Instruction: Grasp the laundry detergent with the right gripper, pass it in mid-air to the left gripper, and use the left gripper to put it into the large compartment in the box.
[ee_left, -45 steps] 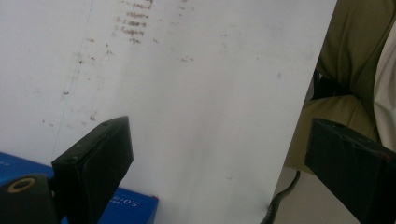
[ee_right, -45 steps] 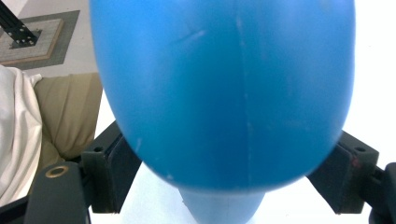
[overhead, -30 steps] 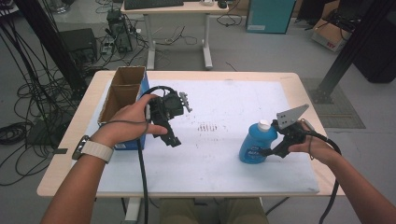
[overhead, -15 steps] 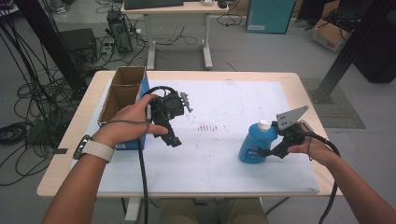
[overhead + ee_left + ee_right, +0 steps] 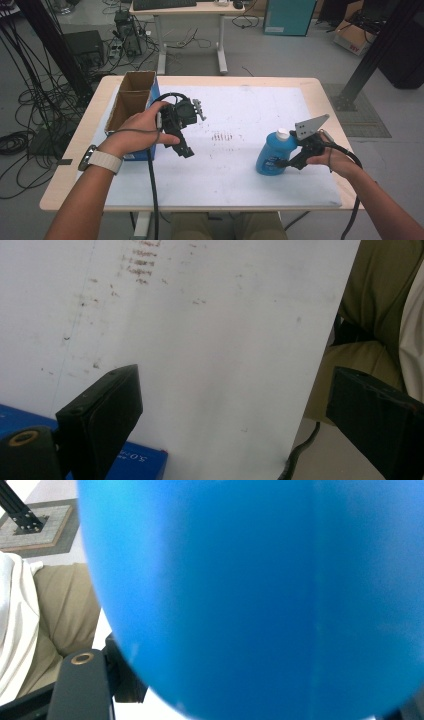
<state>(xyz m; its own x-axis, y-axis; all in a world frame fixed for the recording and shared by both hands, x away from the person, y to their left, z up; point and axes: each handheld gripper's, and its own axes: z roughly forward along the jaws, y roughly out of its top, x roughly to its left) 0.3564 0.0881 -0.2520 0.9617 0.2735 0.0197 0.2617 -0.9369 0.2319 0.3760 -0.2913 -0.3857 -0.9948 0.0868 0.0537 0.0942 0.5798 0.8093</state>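
**Right jaws closing on the blue bottle**

At the right side of the white surface point(image 5: 240, 170), a blue bottle point(image 5: 272, 152) with a white cap stood upright, a little way in from the right edge and nearer the person's side than the far side. The right gripper point(image 5: 286, 161) came at it level from the right, and its jaws had just been closing with the bottle's belly between them. In the right gripper view the bottle point(image 5: 260, 595) sat so close to the lens that the pads could not be made out, so the jaws had probably met the plastic, though a firm hold could not be confirmed.

The step in hand looked like the grasp itself. The next move called for the squeeze to be finished on the wide lower body, kept square so the rounded wall would not slip sideways, before any lift.

The left gripper point(image 5: 182, 142) hung above the surface just beside a blue cardboard box point(image 5: 131, 102), open at the top, which stood at the left edge. Its jaws were wide apart with nothing between them, as the left gripper view showed over bare white sheet.

Between bottle and box the middle of the surface lay free apart from some faint marks point(image 5: 222, 136), giving a clear path leftward. The near edge was close behind the bottle, so there was little slack toward the person.
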